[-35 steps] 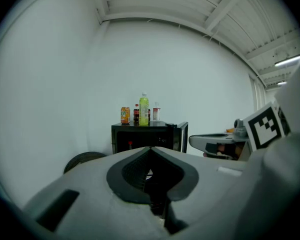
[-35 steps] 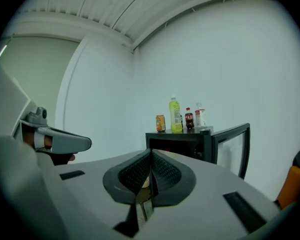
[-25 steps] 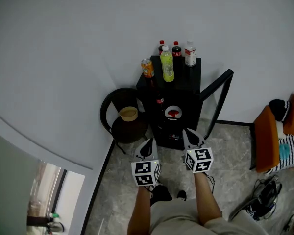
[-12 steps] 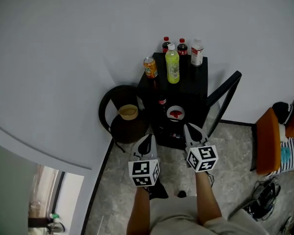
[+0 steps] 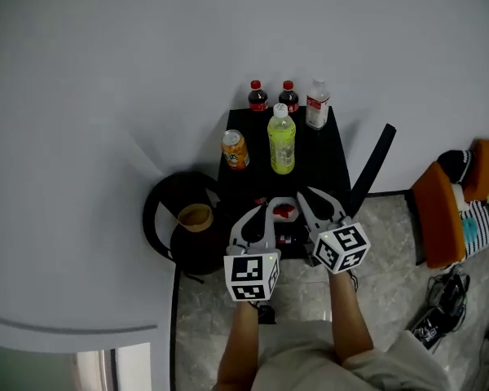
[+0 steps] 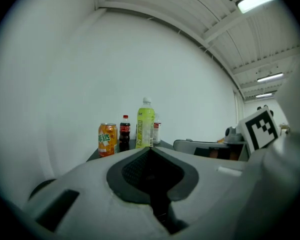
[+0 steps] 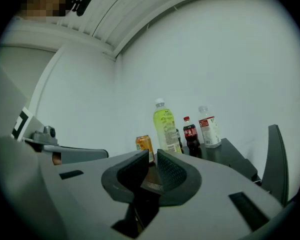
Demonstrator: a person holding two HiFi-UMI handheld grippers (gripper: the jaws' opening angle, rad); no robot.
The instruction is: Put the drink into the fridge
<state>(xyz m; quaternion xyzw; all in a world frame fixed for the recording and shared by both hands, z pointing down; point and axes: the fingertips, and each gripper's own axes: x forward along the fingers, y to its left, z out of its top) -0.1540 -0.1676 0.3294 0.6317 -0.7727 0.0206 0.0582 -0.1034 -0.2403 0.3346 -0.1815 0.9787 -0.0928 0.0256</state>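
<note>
Although most print is too small to read, the orange can (image 6: pixel 107 139) shows white Chinese characters on its side, the two dark cola bottles (image 5: pixel 258 96) carry red labels and red caps, the tall yellow-green bottle (image 5: pixel 281 141) has a green-and-white label, and the clear bottle (image 5: pixel 316 106) wears a white-and-red one. All five drinks stand on top of the black fridge (image 5: pixel 310 165), whose door (image 5: pixel 371 169) hangs open at its right. The left gripper (image 6: pixel 150 149) has its jaws pressed together on nothing; the right gripper (image 7: pixel 151 156) is likewise closed and empty. Both hover near the fridge's front edge, apart from the drinks.
</note>
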